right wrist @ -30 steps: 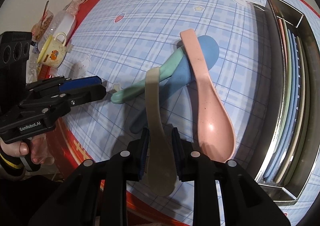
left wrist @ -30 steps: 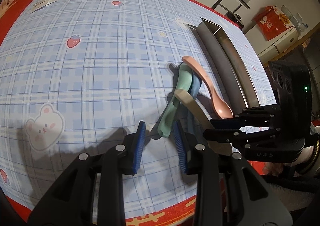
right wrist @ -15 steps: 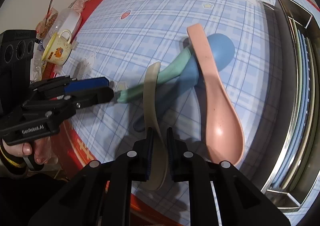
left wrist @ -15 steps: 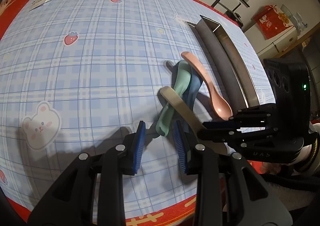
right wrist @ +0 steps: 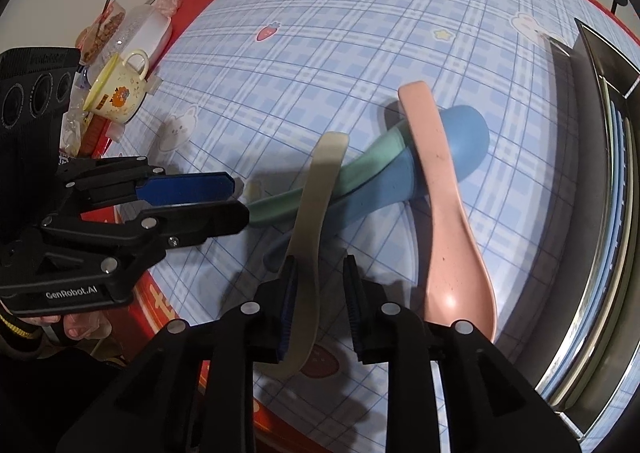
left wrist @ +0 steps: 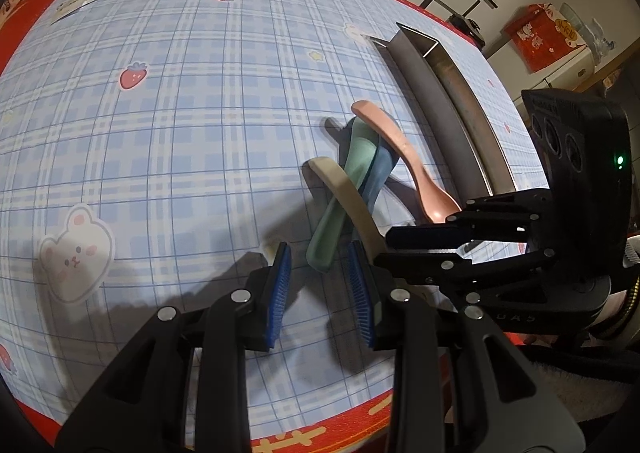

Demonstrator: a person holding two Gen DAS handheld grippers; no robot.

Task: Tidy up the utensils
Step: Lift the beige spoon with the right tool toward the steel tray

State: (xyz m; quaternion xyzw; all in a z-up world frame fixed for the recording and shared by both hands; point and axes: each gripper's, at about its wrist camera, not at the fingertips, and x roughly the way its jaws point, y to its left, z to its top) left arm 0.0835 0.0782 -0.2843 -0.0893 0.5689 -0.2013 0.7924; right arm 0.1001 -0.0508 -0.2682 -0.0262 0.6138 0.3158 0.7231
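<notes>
Two handheld tools point steeply down, side by side. The left tool [left wrist: 318, 273] holds its blue-padded jaws a modest way apart, gripping nothing. The right tool [right wrist: 318, 285] has its jaws opening, one pad touching, the other clear. Fingers [right wrist: 74, 327] curl under the left tool's handle

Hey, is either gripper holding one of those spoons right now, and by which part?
Neither clearly grips. The right gripper straddles the beige spoon just above its bowl, jaws opening, right pad clear. The left gripper stands open around the green spoon handle tip.
</notes>
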